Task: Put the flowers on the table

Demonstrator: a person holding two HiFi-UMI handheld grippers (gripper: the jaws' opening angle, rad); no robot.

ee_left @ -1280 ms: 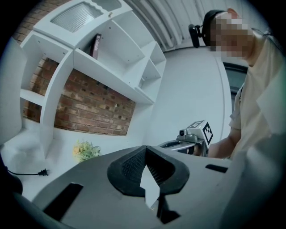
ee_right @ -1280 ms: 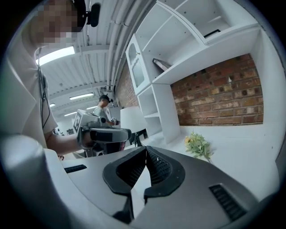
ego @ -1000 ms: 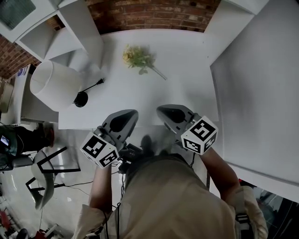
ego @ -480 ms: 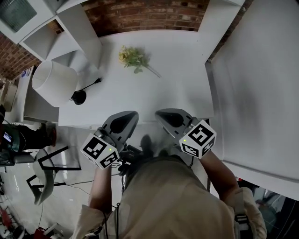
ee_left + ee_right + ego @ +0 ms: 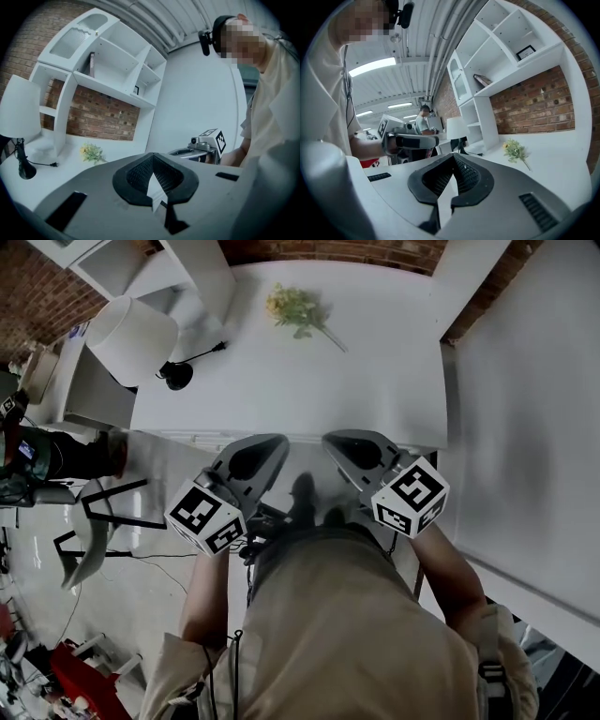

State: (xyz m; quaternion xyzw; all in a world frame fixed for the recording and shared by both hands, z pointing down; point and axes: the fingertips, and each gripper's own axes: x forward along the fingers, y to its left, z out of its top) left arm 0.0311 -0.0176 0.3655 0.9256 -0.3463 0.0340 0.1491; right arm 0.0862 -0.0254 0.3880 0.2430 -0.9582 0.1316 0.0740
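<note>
Both tools sit parked close to my body, side by side just short of the table's near edge, and I read that as a resting carry, not a reach. The left gripper has its jaws pressed together with nothing between them, and the right gripper is likewise fully closed and empty. That makes sense if there is nothing to hold at present. The flowers already lie flat on the tabletop, close to the far edge under the brick wall. Their blooms point toward the far-left corner and the stem trails toward the near right. They are well apart from both grippers, so neither tool touches them. A white lamp stands at the left edge, its cord running toward the shelf unit, clear of the bouquet. Judging by how things lie, the flowers seem to be where the task wants them. I'd keep the jaws closed and low to avoid snagging the near edge.
</note>
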